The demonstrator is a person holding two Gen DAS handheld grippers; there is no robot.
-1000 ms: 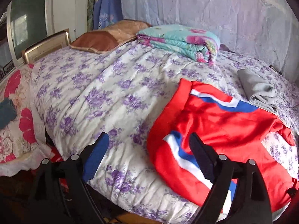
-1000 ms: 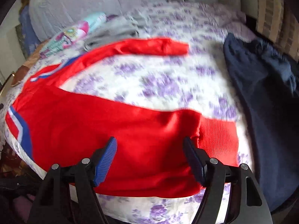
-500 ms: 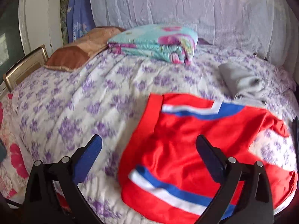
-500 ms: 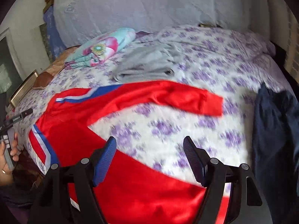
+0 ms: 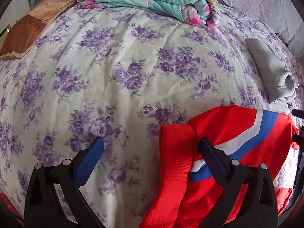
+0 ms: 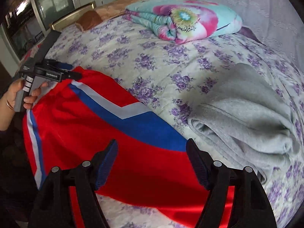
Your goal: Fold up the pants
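1. While both grippers hang over the bed [image 5: 117,60], the pants [image 5: 237,133] lie at the lower right of the left wrist frame, red with a blue and white stripe.
2. Left gripper [image 5: 152,152]: jaws wide apart, with the red waistband [image 5: 174,152] between them, low in the frame; whether either jaw touches it I cannot tell.
3. Right gripper [image 6: 152,157]: jaws apart at the bottom centre of its frame, over the red cloth and the blue stripe of the pants [image 6: 114,133], gripping nothing.
4. At the left edge of the right wrist frame a hand [image 6: 17,95] holds the left gripper's handle at the pants' corner.
5. A grey garment [image 6: 247,117] lies folded just beside the pants, at right.
6. A folded blanket [image 6: 182,19] lies at the top, well apart from the pants.
7. A brown pillow [image 5: 28,24] lies at the upper left of the left frame.
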